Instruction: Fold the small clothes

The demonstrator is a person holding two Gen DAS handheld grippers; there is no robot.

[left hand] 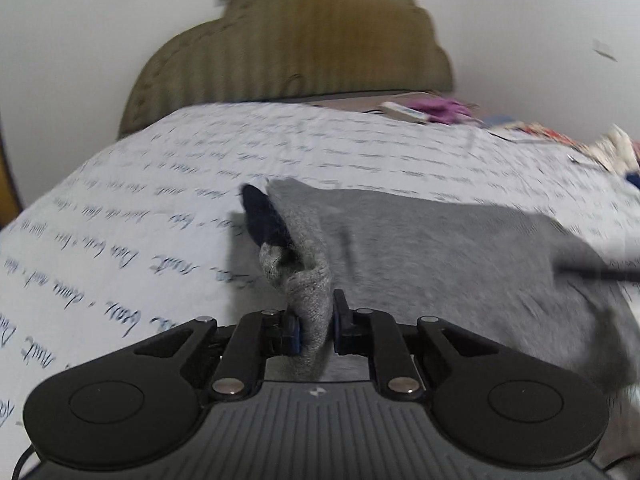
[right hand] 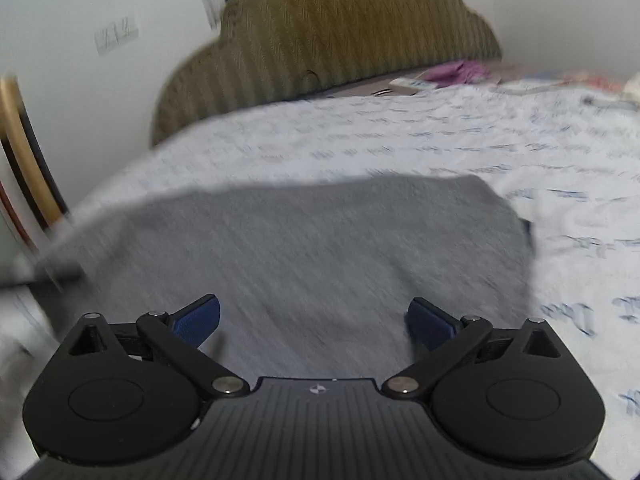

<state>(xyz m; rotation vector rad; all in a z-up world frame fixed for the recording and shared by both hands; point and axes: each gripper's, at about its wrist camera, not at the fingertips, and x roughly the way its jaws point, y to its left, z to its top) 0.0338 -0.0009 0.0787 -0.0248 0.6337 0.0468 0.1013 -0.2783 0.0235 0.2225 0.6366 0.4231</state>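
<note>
A bed (left hand: 168,184) fills both views, covered by a pale sheet printed with lines of dark cursive script. A grey knit garment (left hand: 440,248) lies spread across the middle of the bed, its far edge running roughly parallel to the headboard end. Both views are blurred.

The left tongs (left hand: 313,322) are clenched on a bunched fold of the grey garment at its left side; the cloth is pinched between the two dark pads and rises out of them in a twisted ridge. Just beyond that ridge, a dark navy part (left hand: 262,218) of the garment shows at its left corner; I cannot tell what part it is.

The right tongs (right hand: 314,318) are released, their blue pads (right hand: 198,320) spread wide apart above the near part of the grey garment (right hand: 300,240), with nothing gripped between them. From this side the garment's right edge falls short of the bed's right edge, leaving printed sheet bare beyond it.

At the head of the bed stands an olive, ribbed, cloud-shaped upholstered headboard (right hand: 340,40) against a white wall. Near the far right corner of the bed lie a purple cloth (left hand: 444,109) and some small items too blurred to identify.
</note>
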